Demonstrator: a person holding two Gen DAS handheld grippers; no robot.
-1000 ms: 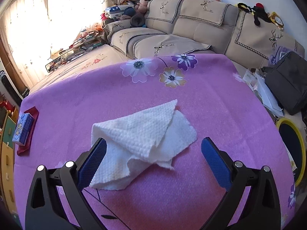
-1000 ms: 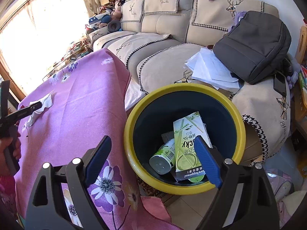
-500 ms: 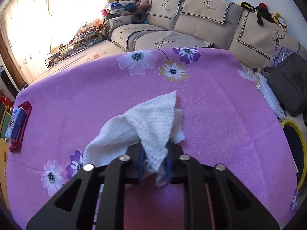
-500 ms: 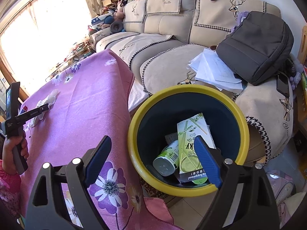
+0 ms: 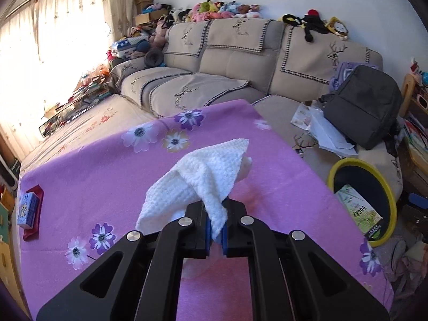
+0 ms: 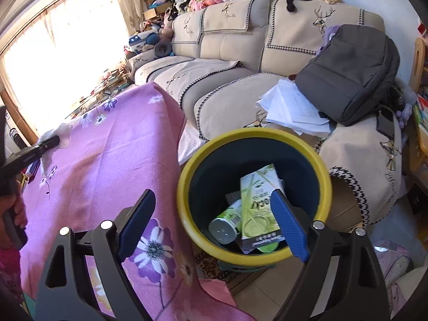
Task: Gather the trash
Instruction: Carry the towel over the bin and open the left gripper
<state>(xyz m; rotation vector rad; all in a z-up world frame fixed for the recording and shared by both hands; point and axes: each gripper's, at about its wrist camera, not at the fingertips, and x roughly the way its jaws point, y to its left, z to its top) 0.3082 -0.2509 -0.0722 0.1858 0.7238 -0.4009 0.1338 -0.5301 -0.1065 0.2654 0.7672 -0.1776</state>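
Left wrist: left gripper (image 5: 216, 234) clamped tight on just a corner of the white waffle-textured paper towel (image 5: 206, 176), dangling over the purple flowered tablecloth (image 5: 93, 174), so could slip out or snag; right wrist: right gripper (image 6: 214, 223) wide open, empty, over the yellow-rimmed dark bin (image 6: 187, 184), maybe blocking the drop.

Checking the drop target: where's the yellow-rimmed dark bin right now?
Yellow-rimmed dark bin stands on the floor off the purple tablecloth's right edge, before the beige sofa, centre of the right wrist view.
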